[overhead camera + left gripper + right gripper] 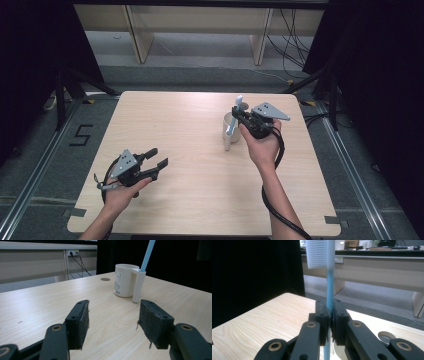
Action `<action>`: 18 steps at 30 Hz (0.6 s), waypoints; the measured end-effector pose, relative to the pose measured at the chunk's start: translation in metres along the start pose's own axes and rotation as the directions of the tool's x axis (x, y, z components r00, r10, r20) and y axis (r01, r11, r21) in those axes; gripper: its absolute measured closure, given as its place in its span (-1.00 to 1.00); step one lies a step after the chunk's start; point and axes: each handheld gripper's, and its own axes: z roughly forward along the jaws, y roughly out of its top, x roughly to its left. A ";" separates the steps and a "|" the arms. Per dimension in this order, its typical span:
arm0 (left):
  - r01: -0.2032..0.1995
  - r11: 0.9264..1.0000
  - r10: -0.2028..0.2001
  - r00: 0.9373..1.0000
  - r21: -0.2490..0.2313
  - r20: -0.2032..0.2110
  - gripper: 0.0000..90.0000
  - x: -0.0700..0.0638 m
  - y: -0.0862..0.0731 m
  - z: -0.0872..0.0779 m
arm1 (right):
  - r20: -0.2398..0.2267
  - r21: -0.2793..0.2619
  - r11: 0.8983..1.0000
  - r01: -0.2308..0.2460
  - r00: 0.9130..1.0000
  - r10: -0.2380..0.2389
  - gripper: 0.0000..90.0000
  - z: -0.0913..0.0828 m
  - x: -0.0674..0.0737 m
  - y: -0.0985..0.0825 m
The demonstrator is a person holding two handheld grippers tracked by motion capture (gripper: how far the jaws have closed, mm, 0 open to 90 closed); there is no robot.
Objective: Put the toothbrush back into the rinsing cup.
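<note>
Toothbrush, light-blue plastic with white bristles, stands upright right of centre in the high view, clenched in the right gripper over the cream mug. Left gripper idles open, lower left. Next, I'd judge: lower it in, then release.

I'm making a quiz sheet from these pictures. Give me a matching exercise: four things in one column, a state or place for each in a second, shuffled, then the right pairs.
Things:
1. toothbrush
2. mug
3. left claw
4. right claw

States:
A. open, nothing between the jaws
B. stands upright on the table
C. held upright, bristles at the top
D. shut on a blue handle

Pairs: 1-C, 2-B, 3-A, 4-D
</note>
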 end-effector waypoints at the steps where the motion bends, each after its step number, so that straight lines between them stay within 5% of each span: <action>1: 0.000 1.000 0.000 1.000 0.000 0.000 -0.10 0.000 0.000 0.000 | -0.007 0.002 1.000 -0.006 1.000 0.006 0.90 0.001 0.000 0.000; 18: 0.006 1.000 -0.006 1.000 0.002 0.008 -0.10 0.000 -0.001 0.000 | 0.000 0.029 0.999 0.022 1.000 -0.022 0.89 0.011 -0.001 -0.010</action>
